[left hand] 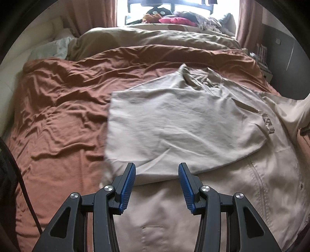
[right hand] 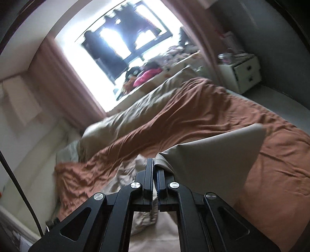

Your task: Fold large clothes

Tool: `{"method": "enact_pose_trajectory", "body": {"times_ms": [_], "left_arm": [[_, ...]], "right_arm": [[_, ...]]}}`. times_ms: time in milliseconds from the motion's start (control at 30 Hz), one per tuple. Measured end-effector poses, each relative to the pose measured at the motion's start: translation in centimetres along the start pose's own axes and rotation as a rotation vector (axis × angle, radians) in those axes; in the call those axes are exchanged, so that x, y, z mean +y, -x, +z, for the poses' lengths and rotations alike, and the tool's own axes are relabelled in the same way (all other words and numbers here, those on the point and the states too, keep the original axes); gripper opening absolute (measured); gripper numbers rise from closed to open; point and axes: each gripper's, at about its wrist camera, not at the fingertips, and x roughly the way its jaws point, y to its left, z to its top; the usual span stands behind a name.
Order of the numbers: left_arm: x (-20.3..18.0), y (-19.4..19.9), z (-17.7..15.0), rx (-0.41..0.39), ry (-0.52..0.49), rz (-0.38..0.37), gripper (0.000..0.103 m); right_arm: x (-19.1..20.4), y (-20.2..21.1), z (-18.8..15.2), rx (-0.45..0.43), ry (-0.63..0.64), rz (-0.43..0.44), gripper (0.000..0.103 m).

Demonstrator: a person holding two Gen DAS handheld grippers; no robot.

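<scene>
Rust-brown bedding (left hand: 64, 108) covers the wide bed from edge to edge, crumpled into long ridges, with a tan duvet (left hand: 155, 38) heaped along its far side beneath a bright window (right hand: 124, 40) framed by pink curtains (left hand: 87, 13). On the sill lies a jumble of soft items, among them a magenta cushion (left hand: 177, 20). A white bedside cabinet (right hand: 242, 71) stands by the grey wall at the far corner of the bed.

Spread over the near right part of the bedding is the beige garment (left hand: 184, 124), large and pale, with a zip line and a press stud showing on its lower layer; one panel has been folded across so that its straight edge lies toward the middle of the bed.

From the left wrist view, the left gripper (left hand: 157, 173) tilts steeply downward over the near hem of the garment. Its blue ribbed pads (left hand: 127, 184) stand apart with nothing pinched between them; cloth is visible below in the gap, and I cannot tell whether the tips touch it.

From the right wrist view, the right gripper (right hand: 154, 164) points out across the bed, only a little below level, and rolled so the whole room appears tilted. Its jaws are pressed together on a fold of the beige garment, which rises taut from the bed and fans out past the tips to the right as a smooth lifted flap.
</scene>
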Motion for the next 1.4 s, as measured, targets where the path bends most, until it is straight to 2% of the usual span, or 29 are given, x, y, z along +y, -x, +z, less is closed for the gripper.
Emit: {"method": "enact_pose_trajectory", "body": {"times_ms": [133,333,667,767,867,1000,1033,1100,1133,1167,1333,1400], "left_arm": [[2.5,0.8,-0.7,-0.008,0.036,0.005,0.048],[5.5,1.2,-1.8,-0.009,0.085,0.01,0.048],[8.6,0.5,-3.6,0.019,0.126,0.024,0.048],[9.2,0.2,-3.9,0.025,0.134,0.027,0.048],[9.5,-0.2,-4.1,0.034,0.141,0.025,0.048],[9.3,-0.5,-4.2,0.037,0.142,0.016,0.048],[9.2,-0.5,-4.2,0.036,0.144,0.011,0.048],[8.8,-0.5,-4.2,0.033,0.148,-0.004,0.048],[8.7,-0.5,-4.2,0.032,0.147,-0.007,0.048],[8.4,-0.5,-4.2,0.031,0.146,-0.011,0.048],[7.4,-0.4,-4.1,0.023,0.13,-0.023,0.048],[7.2,-0.5,-4.0,0.022,0.132,-0.029,0.048]], "right_arm": [[2.5,-2.7,-0.4,0.071,0.054,0.024,0.0],[5.2,-8.2,-0.7,0.242,0.208,0.033,0.0],[10.6,-20.1,-7.6,0.585,0.482,0.041,0.0],[10.5,-23.2,-8.6,0.652,0.476,0.019,0.0],[9.3,-24.1,-8.7,0.681,0.419,0.023,0.0],[6.9,-22.3,-6.9,0.663,0.346,0.064,0.003],[6.4,-21.8,-6.3,0.652,0.333,0.076,0.009],[5.4,-20.4,-4.5,0.632,0.295,0.098,0.039],[5.0,-19.9,-4.0,0.624,0.285,0.105,0.067],[4.3,-19.0,-3.0,0.604,0.268,0.117,0.079],[-0.3,-15.8,-0.8,0.554,0.137,0.131,0.079],[-2.8,-14.5,-0.3,0.521,0.088,0.072,0.079]]}}
